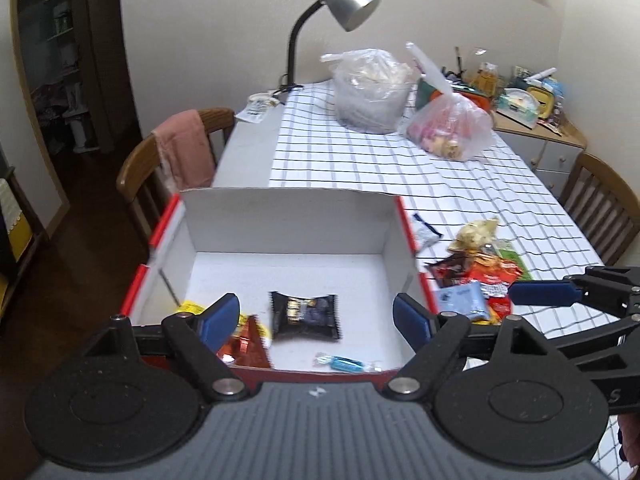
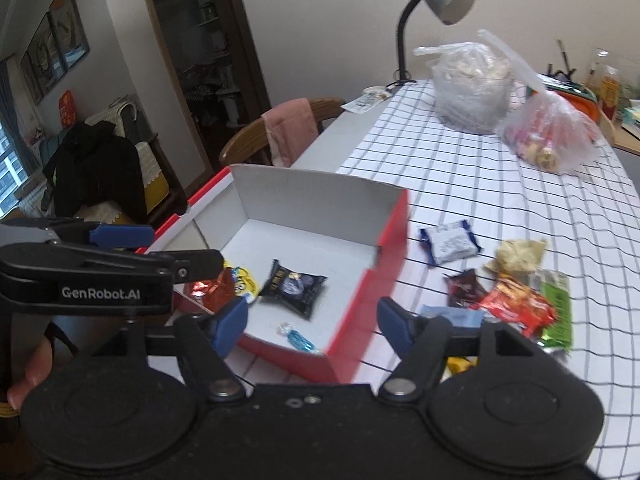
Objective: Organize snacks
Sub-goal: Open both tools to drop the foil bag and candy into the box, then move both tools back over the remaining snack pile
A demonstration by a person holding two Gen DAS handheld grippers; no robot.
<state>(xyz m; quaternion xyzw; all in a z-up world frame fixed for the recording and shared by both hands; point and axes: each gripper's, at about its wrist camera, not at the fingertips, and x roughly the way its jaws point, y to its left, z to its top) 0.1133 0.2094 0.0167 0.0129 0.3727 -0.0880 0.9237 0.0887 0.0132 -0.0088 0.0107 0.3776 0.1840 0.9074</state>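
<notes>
- We count four snacks already in the red box (image 1: 404,240): an orange packet (image 1: 244,346), a yellow packet (image 2: 246,280), a black packet (image 1: 305,314), and a blue candy (image 1: 345,364) at 6 o'clock.
- We judge the loose pile (image 2: 516,304), at 3 o'clock of the box on the table (image 2: 500,184), is still to sort.
- Left gripper (image 1: 318,312): jaws spread, holding nothing.
- Right gripper (image 2: 312,322): jaws spread, holding nothing.

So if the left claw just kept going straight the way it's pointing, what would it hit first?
Most likely the black snack packet lying on the floor of the red and white box. The left claw stands open and empty above it, though depth is hard to judge here.
</notes>
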